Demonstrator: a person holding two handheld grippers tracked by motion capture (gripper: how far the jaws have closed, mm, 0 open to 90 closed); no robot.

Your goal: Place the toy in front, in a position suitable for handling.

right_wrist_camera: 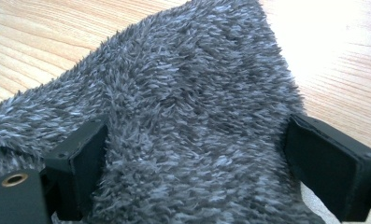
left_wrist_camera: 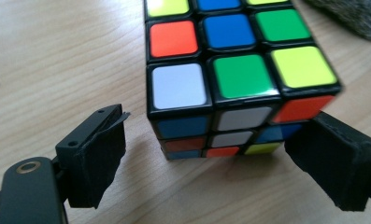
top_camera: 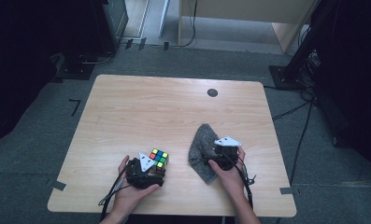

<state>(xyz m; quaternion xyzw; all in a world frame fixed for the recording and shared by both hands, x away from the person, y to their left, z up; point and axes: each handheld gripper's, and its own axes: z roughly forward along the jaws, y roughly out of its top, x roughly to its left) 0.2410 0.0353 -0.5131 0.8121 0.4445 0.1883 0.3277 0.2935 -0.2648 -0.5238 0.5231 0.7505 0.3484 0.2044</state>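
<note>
- Here, a puzzle cube (top_camera: pixel 159 160) with coloured squares stands on the wooden table (top_camera: pixel 141 107), near the table's near edge and left of its middle.
- The left gripper (top_camera: pixel 156 173) sits just on the near side of the cube, held in the person's left hand (top_camera: pixel 129 189), which comes in over the near edge.
- In the left gripper view the cube (left_wrist_camera: pixel 230 79) stands between the two black jaws, which are spread wide. The left-hand jaw stands clear of the cube with bare wood between; the right-hand jaw lies close against the cube's lower corner, and whether it touches I cannot tell. The cube is not clamped.
- The cube's top face shows white, green, yellow, orange and blue squares.
- To the right of the cube, well apart from it, a grey fuzzy cloth (top_camera: pixel 203 149) lies on the table.
- The right gripper (top_camera: pixel 219 156) rests over the near part of that cloth, farther from the cube, with the person's right hand (top_camera: pixel 230 175) behind it.
- In the right gripper view the cloth (right_wrist_camera: pixel 183 121) lies between the spread jaws, its pile brushing both; they are apart, not pinching a fold.
</note>
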